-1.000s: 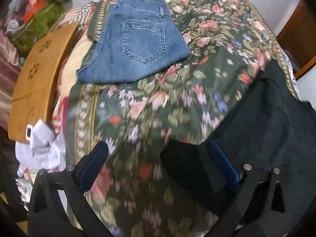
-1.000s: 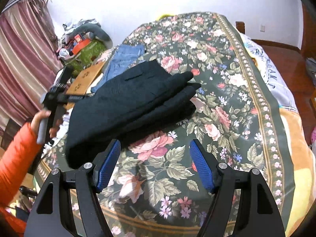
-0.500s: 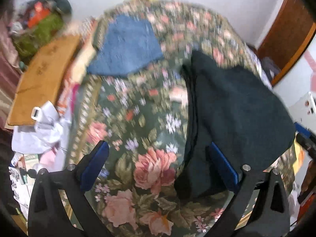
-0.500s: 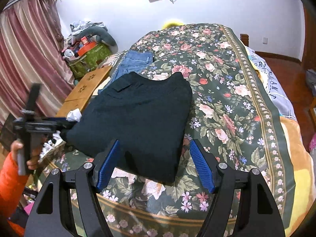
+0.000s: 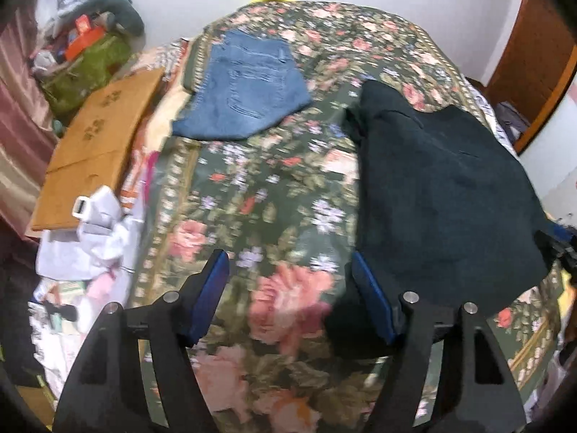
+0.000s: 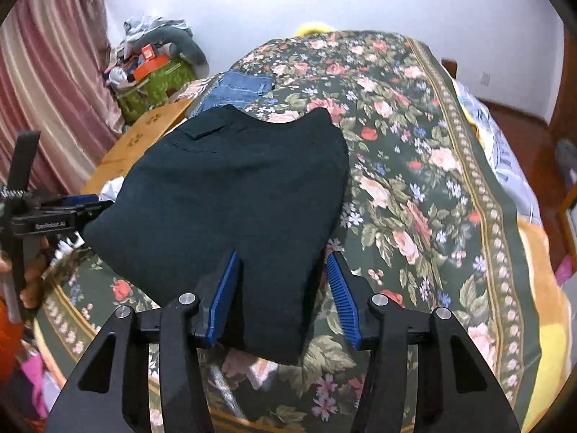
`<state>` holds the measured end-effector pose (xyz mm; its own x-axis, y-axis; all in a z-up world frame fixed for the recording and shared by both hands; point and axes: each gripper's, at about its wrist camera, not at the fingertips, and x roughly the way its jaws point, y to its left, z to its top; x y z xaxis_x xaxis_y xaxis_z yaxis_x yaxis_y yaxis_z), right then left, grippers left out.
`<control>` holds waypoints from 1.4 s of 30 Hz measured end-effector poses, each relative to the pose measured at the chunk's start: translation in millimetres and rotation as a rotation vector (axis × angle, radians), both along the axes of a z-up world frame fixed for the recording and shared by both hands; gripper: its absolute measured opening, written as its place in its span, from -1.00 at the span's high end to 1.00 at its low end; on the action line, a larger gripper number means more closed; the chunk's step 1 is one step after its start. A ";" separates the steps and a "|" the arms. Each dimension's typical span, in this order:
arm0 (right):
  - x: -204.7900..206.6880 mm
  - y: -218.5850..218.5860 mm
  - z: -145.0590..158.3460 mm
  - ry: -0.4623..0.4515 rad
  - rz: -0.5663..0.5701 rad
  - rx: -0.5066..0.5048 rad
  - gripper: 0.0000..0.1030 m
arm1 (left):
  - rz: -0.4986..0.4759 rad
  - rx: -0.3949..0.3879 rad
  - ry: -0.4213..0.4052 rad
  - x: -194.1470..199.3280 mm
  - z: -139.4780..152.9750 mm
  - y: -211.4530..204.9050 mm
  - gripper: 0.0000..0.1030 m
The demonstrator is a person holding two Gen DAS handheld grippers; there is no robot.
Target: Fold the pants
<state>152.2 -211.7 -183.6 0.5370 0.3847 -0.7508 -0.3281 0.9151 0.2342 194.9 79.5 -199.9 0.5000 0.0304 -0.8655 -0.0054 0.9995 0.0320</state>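
Folded dark pants (image 6: 230, 195) lie flat on the floral bedspread (image 6: 414, 166) near the bed's front edge. In the left wrist view the pants (image 5: 443, 195) lie to the right. My left gripper (image 5: 292, 296) is open above the bedspread, its right finger at the pants' near corner. It also shows in the right wrist view (image 6: 68, 209), at the pants' left corner. My right gripper (image 6: 281, 296) is open, its jaws straddling the pants' near edge.
Folded blue jeans (image 5: 245, 90) lie farther back on the bed. A wooden board (image 5: 97, 144), white cloth (image 5: 93, 231) and a pile of clutter (image 5: 86, 57) are beside the bed's left edge. A curtain (image 6: 47, 86) hangs at the left.
The dark pants went from a bunched, lifted heap to lying flat on the bed. The right gripper moved in over their near edge. The left gripper drew back to their corner.
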 end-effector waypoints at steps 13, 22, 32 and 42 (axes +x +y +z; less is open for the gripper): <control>25.8 -6.4 56.9 -0.148 -0.018 -0.089 -0.32 | -0.100 -0.023 -0.145 40.3 64.8 -19.0 -0.44; 98.6 18.8 25.6 -0.074 0.047 -0.056 -0.32 | -0.237 -0.036 -0.132 114.5 51.9 -74.4 -0.58; 140.7 26.3 -23.0 -0.018 0.089 -0.146 0.50 | -0.278 0.136 -0.021 147.6 -20.1 -101.7 -0.57; 137.9 25.1 -20.2 -0.016 0.067 -0.186 0.51 | -0.244 0.109 -0.052 140.4 -5.9 -94.2 -0.57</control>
